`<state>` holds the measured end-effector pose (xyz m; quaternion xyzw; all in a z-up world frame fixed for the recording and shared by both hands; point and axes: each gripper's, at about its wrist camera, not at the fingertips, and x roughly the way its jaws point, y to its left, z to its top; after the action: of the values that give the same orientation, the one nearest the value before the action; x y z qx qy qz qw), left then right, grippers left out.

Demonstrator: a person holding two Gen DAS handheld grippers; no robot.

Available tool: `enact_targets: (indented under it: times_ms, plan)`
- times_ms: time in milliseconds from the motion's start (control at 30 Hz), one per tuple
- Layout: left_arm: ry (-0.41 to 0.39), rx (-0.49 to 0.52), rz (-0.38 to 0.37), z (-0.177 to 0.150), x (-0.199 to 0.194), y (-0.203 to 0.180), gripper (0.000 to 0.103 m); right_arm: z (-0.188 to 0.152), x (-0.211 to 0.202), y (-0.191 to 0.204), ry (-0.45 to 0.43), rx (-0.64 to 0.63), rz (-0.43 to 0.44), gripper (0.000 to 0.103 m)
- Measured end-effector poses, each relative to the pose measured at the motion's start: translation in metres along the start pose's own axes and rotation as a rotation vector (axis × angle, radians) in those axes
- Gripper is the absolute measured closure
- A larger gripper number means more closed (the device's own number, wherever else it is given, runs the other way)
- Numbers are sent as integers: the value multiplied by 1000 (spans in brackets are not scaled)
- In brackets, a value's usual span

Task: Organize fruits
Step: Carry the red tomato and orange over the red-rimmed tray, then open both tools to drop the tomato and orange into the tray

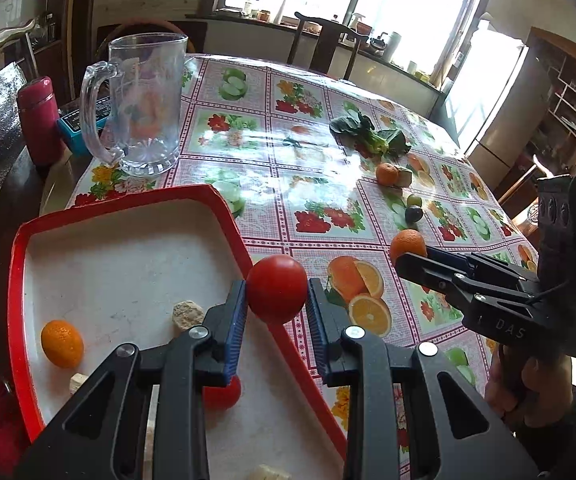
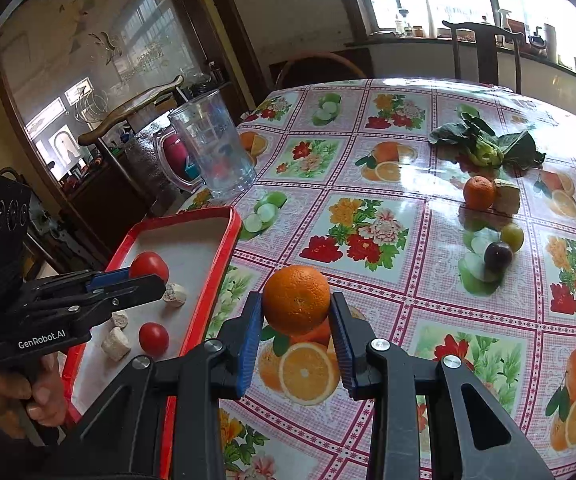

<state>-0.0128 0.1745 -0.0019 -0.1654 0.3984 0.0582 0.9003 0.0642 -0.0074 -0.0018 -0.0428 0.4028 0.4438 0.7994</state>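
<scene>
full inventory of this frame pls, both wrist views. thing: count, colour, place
tray: 1, red rim, white floor, table's near-left edge
tomato: 2, red; one in left tongs over tray's right rim, one on tray floor
orange: 3, orange; one in right tongs above the cloth, one in tray, one on table far right
pale chunks: several, beige, on tray floor
block: 1, tan, touching the far orange
small round fruit: 2, one green, one dark purple, side by side
leafy greens: 1 bunch, green, far table
glass mug: 1, clear, behind tray
flask: 1, pink, left of mug
tablecloth: 1, fruit-and-flower print
left tongs: black, blue pads
right tongs: black, blue pads
</scene>
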Motion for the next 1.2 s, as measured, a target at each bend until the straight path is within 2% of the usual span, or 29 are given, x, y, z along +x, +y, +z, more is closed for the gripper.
enact_targets:
  times_ms: [867,1200]
  plan:
    - [-38,-134,69,-7,-24,87,76,15,47,73,54,-109,66,69]
    - [-19,-174,93,-8,-21,116,76,30,79,99,90,-153,85,69]
